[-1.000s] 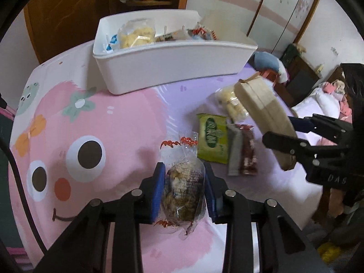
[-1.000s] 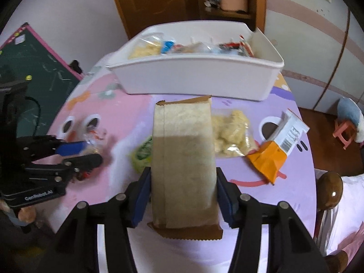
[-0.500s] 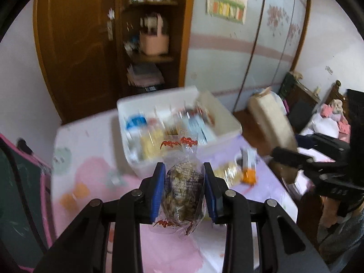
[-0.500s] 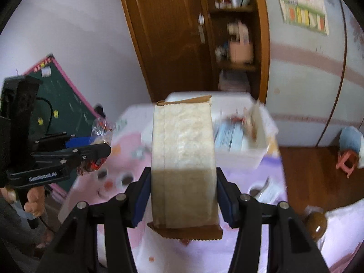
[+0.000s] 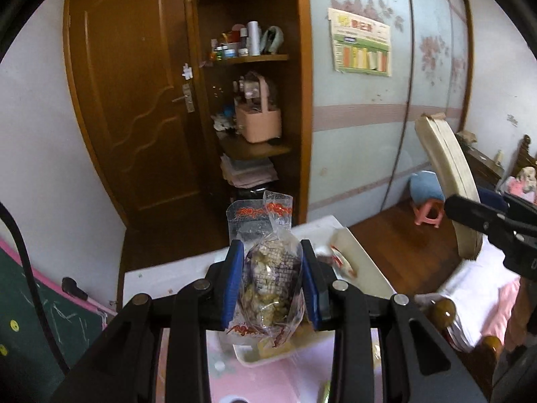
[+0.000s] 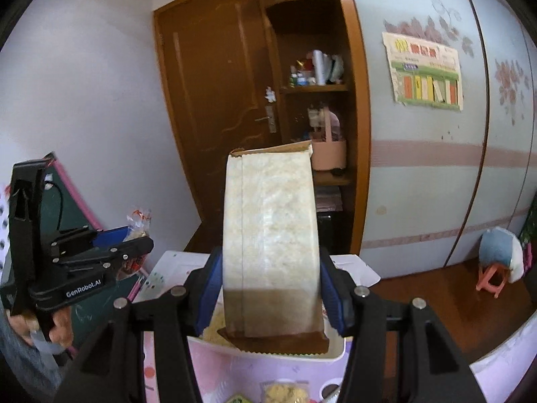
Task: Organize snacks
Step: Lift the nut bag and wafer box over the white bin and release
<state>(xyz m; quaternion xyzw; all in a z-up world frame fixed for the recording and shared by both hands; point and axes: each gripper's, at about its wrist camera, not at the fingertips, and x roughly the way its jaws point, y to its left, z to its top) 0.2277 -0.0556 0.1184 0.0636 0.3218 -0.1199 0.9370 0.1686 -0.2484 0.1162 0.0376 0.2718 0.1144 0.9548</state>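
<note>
Both loads lifted off the pink tablecloth (image 6: 268, 379) since a second ago and carried up over the white bin (image 6: 335, 352) (rim now low in both views). Left gripper (image 5: 272, 280) clamped tight on a clear bag of puffed-rice snack (image 5: 268, 278); right gripper (image 6: 270, 290) clamped on a tall kraft-edged pouch (image 6: 270, 241). Probably a drop into the bin next, with a few packets (image 6: 285, 393) left on the table.
</note>
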